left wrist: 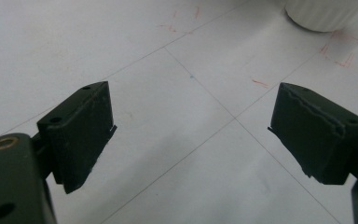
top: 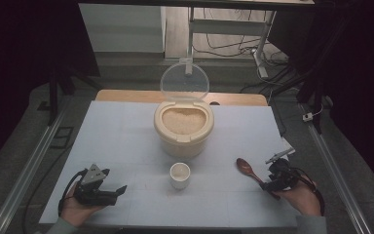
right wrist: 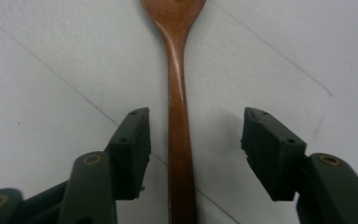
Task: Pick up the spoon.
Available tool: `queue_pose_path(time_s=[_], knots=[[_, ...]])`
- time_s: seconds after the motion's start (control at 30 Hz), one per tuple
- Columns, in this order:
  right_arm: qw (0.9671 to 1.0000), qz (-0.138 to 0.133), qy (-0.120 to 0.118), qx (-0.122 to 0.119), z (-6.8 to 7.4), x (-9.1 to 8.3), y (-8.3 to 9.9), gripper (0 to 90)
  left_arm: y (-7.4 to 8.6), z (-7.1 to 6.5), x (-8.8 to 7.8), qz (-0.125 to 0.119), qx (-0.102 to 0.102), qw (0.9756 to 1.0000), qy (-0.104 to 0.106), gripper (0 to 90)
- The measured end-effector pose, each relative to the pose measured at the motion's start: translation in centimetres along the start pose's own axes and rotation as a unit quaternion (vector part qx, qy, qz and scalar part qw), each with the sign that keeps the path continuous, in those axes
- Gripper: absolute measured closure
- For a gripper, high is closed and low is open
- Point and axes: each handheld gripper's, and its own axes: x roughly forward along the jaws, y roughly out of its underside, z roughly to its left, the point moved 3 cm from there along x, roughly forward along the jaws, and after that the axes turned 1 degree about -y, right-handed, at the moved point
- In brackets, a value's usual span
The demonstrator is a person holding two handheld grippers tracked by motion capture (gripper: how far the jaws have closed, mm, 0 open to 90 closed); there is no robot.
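Right gripper [right wrist: 193, 140] straddles the wooden spoon [right wrist: 179, 116] handle, jaws apart, no grip yet. Left gripper [left wrist: 191, 135] open, idle. Rice container [top: 183, 127] open, cup [top: 179, 175] empty; scooping all pending.

White-topped table [top: 117, 146], grey floor [top: 126, 68], metal desk frame [top: 224, 27] behind, cables [top: 233, 46], dark surrounds

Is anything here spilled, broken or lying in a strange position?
Nothing stands out. The rice container stands upright with its clear lid raised, no grains show on the table, the white cup is upright, and the wooden spoon lies flat between the right gripper's open jaws.
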Motion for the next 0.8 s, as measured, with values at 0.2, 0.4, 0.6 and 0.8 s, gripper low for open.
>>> queue_pose_path(time_s=[0.2,0.4,0.6,0.8], knots=[[0.9999,0.005,-0.005,-0.012,0.2,0.1,-0.1,54.9,0.0,0.0,0.1,0.002,0.002,1.0000,0.000,13.3],[0.9994,0.018,-0.001,-0.031,0.6,0.6,-0.3,66.1,0.1,0.1,0.0,0.001,0.001,1.0000,-0.001,13.3],[0.9987,0.032,0.002,-0.039,0.9,0.9,-0.8,77.2,0.1,0.1,0.1,0.002,0.001,1.0000,-0.001,13.2],[0.9984,0.040,0.010,-0.039,1.2,1.0,-1.1,80.3,0.1,0.0,0.0,0.003,0.001,1.0000,-0.001,13.2]])
